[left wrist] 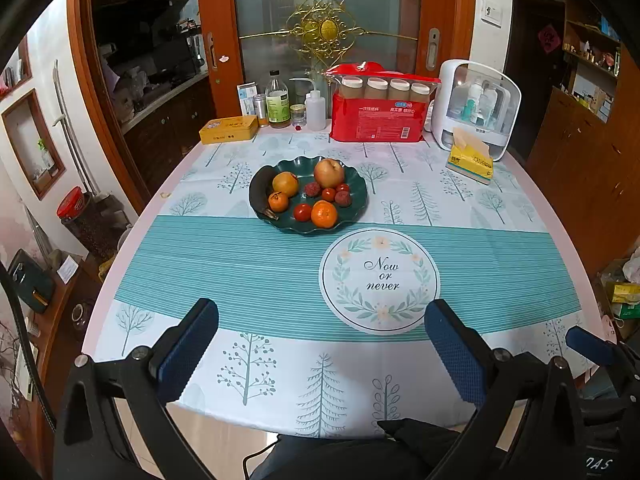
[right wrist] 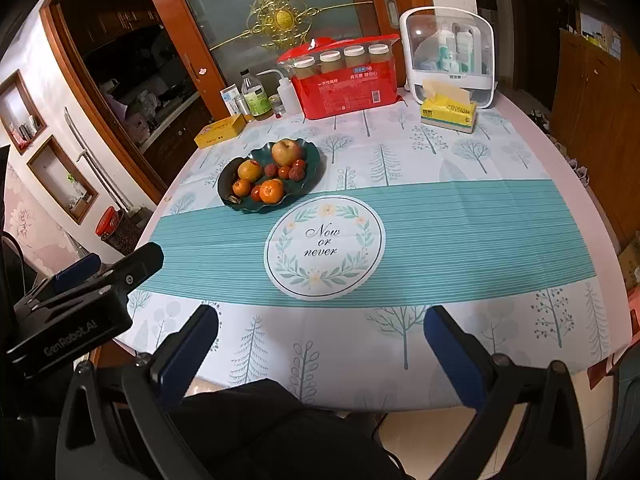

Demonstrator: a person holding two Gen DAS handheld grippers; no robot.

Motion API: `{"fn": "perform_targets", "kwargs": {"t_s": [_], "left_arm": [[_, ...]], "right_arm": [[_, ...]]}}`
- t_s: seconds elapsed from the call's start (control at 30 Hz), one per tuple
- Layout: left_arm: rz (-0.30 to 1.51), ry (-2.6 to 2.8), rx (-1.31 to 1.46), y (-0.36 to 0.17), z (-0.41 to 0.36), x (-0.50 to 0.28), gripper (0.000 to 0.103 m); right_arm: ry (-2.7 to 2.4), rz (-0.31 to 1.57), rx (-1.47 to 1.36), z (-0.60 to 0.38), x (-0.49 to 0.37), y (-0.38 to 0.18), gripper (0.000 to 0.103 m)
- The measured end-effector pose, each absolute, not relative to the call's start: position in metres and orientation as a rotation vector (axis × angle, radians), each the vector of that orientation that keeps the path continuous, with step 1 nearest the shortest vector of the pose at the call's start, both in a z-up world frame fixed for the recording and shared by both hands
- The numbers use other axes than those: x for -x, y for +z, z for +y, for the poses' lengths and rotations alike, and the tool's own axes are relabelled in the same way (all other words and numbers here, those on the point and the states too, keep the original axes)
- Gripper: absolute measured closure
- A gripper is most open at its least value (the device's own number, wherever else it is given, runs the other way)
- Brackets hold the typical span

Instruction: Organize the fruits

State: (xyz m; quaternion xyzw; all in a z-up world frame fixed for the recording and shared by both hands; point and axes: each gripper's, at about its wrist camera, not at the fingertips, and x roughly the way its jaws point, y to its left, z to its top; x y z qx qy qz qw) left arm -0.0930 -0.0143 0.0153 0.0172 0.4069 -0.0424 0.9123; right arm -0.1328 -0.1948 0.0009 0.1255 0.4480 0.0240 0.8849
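Both grippers' textured blue fingers (left wrist: 456, 350) wide apart; beyond, scalloped green plate (left wrist: 356, 208) of fruit.

Black hand-held gripper (left wrist: 320, 344), blue pads (left wrist: 456, 350)

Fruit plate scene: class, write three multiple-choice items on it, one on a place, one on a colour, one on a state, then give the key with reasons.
1. Where does the plate sit relative to the round "Now or never" mat?
A. on it
B. beyond it, to the left
C. in front of it

2. What colour is the plate?
A. dark green
B. white
C. red

3. How are the left gripper and right gripper?
A. both shut
B. one holds the apple
C. both open, holding nothing

Key: 1 B, it lies farther back; 2 A, its scalloped rim shows it; 3 C, wide gaps between fingers.
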Motion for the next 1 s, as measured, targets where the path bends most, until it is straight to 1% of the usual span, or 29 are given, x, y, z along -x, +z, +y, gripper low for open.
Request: {"fn": "perform_targets", "kwargs": {"t_s": [1.0], "left_arm": [[0.842,-0.088,-0.037,0.0122,-0.0165,0.094,0.001]], "right_arm": [[0.05,0.942,-0.26,-0.1952,0.1303,-0.0017,0.0]]}}
